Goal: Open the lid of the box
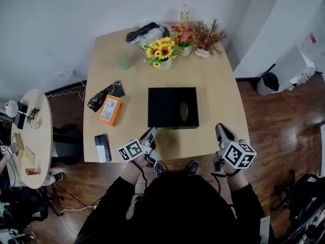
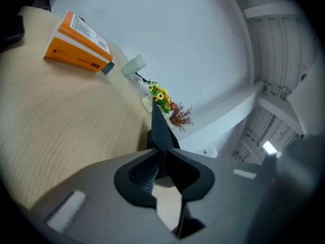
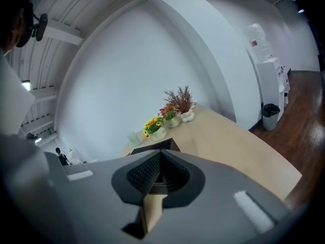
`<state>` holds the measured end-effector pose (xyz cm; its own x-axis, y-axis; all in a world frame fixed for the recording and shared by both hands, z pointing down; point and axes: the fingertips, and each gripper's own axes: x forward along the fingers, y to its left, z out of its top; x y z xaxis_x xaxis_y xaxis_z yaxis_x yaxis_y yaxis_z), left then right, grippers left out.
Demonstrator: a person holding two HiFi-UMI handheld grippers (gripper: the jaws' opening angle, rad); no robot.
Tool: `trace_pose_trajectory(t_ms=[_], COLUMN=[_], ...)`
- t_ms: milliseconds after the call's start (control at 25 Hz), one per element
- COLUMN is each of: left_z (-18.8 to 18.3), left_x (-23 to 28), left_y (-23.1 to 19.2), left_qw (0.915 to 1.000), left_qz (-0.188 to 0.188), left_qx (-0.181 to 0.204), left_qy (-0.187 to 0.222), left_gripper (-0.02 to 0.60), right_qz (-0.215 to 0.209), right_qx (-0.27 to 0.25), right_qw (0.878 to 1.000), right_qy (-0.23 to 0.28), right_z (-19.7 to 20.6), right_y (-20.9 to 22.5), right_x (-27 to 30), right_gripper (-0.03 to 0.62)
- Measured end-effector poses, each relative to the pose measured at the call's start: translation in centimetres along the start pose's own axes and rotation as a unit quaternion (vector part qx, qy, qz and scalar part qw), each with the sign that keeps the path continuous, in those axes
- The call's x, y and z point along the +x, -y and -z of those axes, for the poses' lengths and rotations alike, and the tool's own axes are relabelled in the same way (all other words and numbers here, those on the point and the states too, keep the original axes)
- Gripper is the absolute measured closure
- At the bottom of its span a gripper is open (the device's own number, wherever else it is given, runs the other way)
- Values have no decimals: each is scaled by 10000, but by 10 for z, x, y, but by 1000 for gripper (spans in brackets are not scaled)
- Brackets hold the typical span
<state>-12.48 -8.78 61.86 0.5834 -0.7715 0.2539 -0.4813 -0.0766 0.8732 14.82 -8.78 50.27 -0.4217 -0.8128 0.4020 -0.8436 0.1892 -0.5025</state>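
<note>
Hovering at the table's (image 1: 223, 100) near edge, the left gripper (image 1: 152, 131) and right gripper (image 1: 219, 128) were shut, empty; the box (image 1: 172, 107) lay just ahead, nearest the left one.

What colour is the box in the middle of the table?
Black box, with a gold oval on its lid; clearest in the head view.

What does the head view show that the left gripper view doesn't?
Only the head view: the person, the right gripper, a phone, a round side table and the black box's whole lid. Only the left gripper view: the left gripper's jaws up close, shut together, and ceiling beams. Both: the table, the orange box, the sunflowers and the black box.
</note>
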Motion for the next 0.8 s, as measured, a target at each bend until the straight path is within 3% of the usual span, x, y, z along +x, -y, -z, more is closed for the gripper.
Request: trace_pose_trajectory(t_ms=[280, 400, 520, 640, 720, 800], left_z=[-8, -27, -48, -60, -62, -59], left_x=[-33, -53, -63, -66, -67, -69], left_y=[8, 26, 56, 99, 127, 151], left_qw=[9998, 9958, 9833, 9560, 9273, 8919], left_qz=[-78, -328, -514, -559, -564, -593], left_qx=[51, 702, 1583, 2761, 3606, 4411], left_qy=[172, 480, 740, 818, 833, 808], left_gripper=[524, 522, 522, 522, 522, 522], right_qz=[-36, -142, -371, -583, -654, -700], right_qx=[-302, -524, -691, -910, -1130, -1385], right_qw=[9995, 9983, 9964, 9928, 9893, 9849], right_qy=[110, 200, 336, 523, 653, 765], right_z=[-7, -12, -15, -20, -25, -31], right_y=[-10, -21, -36, -54, -66, -77], right_x=[-1, -1, -1, -3, -6, -10], right_gripper=[592, 592, 592, 592, 592, 592])
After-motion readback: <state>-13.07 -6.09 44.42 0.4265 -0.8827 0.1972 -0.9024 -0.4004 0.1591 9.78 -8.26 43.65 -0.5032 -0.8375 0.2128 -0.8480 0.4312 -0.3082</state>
